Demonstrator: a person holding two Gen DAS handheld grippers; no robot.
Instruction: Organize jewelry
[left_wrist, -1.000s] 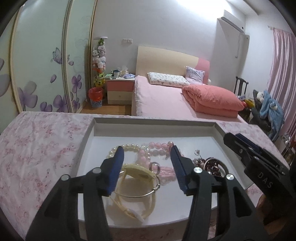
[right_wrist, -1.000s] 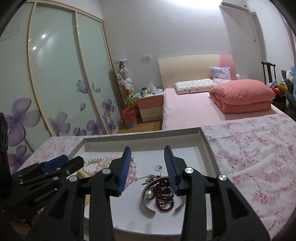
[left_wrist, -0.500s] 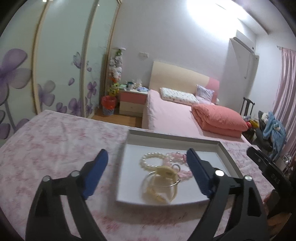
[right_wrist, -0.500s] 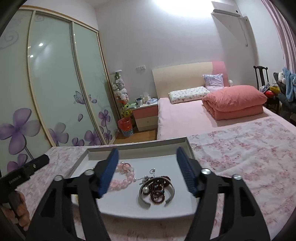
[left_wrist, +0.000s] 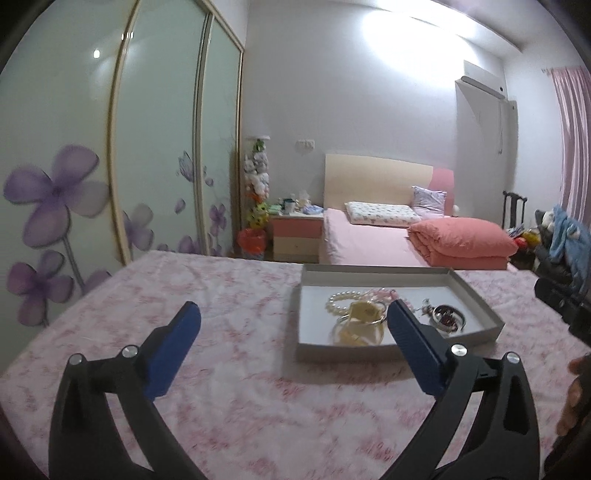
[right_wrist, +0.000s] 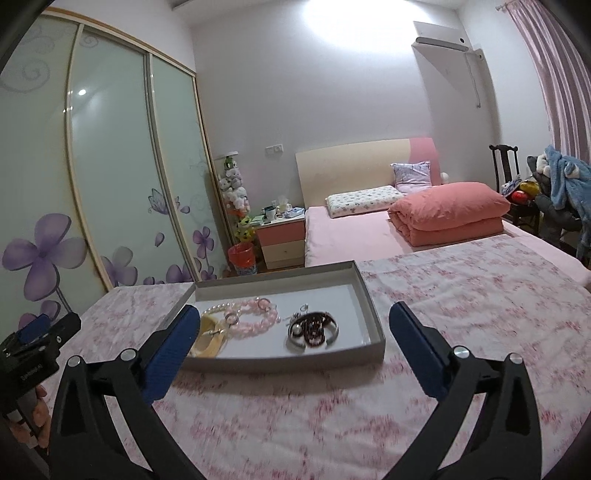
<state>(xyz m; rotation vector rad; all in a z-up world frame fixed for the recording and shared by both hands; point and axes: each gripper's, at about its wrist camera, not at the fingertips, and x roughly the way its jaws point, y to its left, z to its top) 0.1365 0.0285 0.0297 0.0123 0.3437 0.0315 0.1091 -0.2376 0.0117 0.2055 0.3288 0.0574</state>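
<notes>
On the pink floral tablecloth (right_wrist: 461, 295) the shallow grey cardboard tray (right_wrist: 295, 360) holds all the bracelets, both black-and-blue grippers (left_wrist: 293, 330) (right_wrist: 291, 334) have just spread wide, empty, so sorting looks finished, needing only withdrawal.

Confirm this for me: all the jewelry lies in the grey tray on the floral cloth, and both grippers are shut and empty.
Not quite. The jewelry does lie in the grey tray on the floral cloth, and both grippers are empty, but they are open, not shut. The left gripper in the left wrist view and the right gripper in the right wrist view have just been opening, with nothing held between their blue pads.
</notes>
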